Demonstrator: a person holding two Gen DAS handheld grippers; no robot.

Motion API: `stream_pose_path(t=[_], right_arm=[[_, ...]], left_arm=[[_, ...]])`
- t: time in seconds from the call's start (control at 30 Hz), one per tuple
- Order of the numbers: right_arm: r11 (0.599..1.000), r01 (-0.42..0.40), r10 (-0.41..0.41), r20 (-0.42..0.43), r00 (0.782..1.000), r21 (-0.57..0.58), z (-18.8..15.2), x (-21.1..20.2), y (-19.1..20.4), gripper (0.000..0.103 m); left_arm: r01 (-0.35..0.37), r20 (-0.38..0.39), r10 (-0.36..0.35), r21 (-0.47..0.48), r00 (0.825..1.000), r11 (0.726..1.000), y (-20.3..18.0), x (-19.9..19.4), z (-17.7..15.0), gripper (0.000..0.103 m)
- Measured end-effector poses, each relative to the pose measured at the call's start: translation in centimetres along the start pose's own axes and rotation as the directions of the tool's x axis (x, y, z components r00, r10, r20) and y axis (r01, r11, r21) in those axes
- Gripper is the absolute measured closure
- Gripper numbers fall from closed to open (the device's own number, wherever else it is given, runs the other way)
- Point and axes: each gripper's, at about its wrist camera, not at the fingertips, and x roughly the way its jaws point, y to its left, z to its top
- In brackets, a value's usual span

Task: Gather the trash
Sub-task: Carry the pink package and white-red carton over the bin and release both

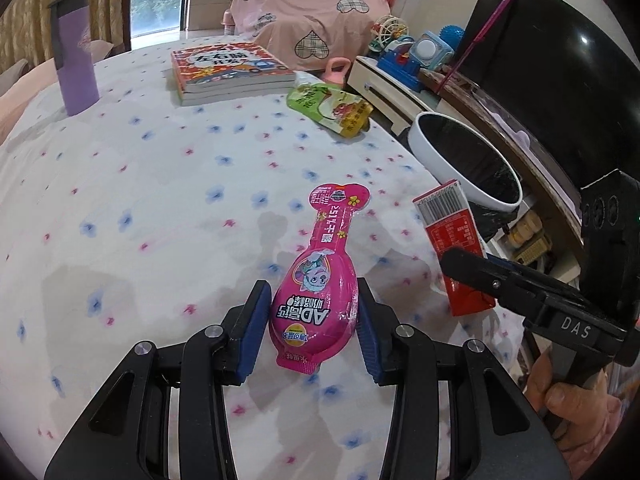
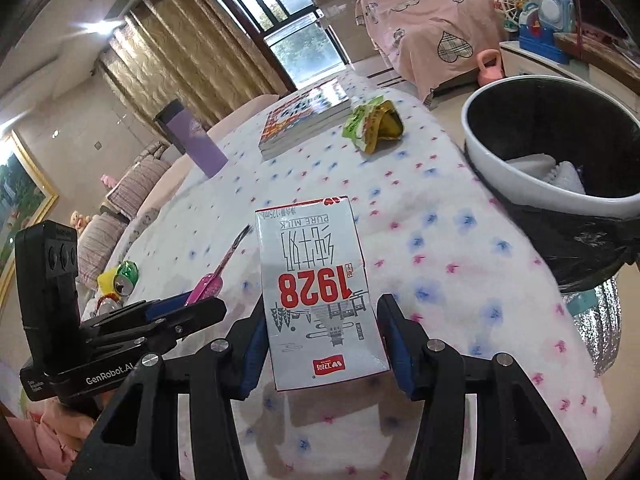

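Left claw (image 1: 314, 320): tipped down toward the counter (image 1: 140, 200), blue pads pressed on both sides of a pink snack packet (image 1: 320, 280). Fat end of the packet between the pads, thin neck sticking out ahead, up off the cloth.

Right claw (image 2: 320, 336): also tipped down, blue pads snug on both sides of a small milk box (image 2: 320, 280). Box grey and white with big red numbers, seen upside down, held above the counter. From the left camera, red side of the same box just beside the pink packet, on its right. A hand (image 1: 568, 408) wrapped round the right claw's black handle, low at the right edge.

Counter covered in a white cloth with little blue and pink flowers. On it, further back: a stack of books (image 1: 230, 70), a purple cup with a dark lid (image 1: 74, 52), standing up, and a green and yellow crumpled pouch (image 1: 328, 106) near the right edge. Just past the counter's right side, a white bin (image 2: 540, 184) with a black bag inside and something white at the bottom.

Behind: a big shape under a pink sheet with heart patches (image 1: 312, 12), gold curtains (image 2: 168, 56), a window (image 2: 296, 20), toys (image 1: 412, 52) on a low white shelf, a pink toy weight (image 2: 490, 66) on the floor, and a dark screen (image 1: 552, 80).
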Motion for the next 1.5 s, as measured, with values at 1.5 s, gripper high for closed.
stream_pose_path(t=[1.5], right_arm=[[0.966, 0.183, -0.221, 0.222, 0.950, 0.181, 7.9, -9.7, -13.6, 0.050]], left_arm=[[0.098, 0.013, -0.105, 0.258, 0.994, 0.961, -16.6, 5.8, 10.7, 0.063]])
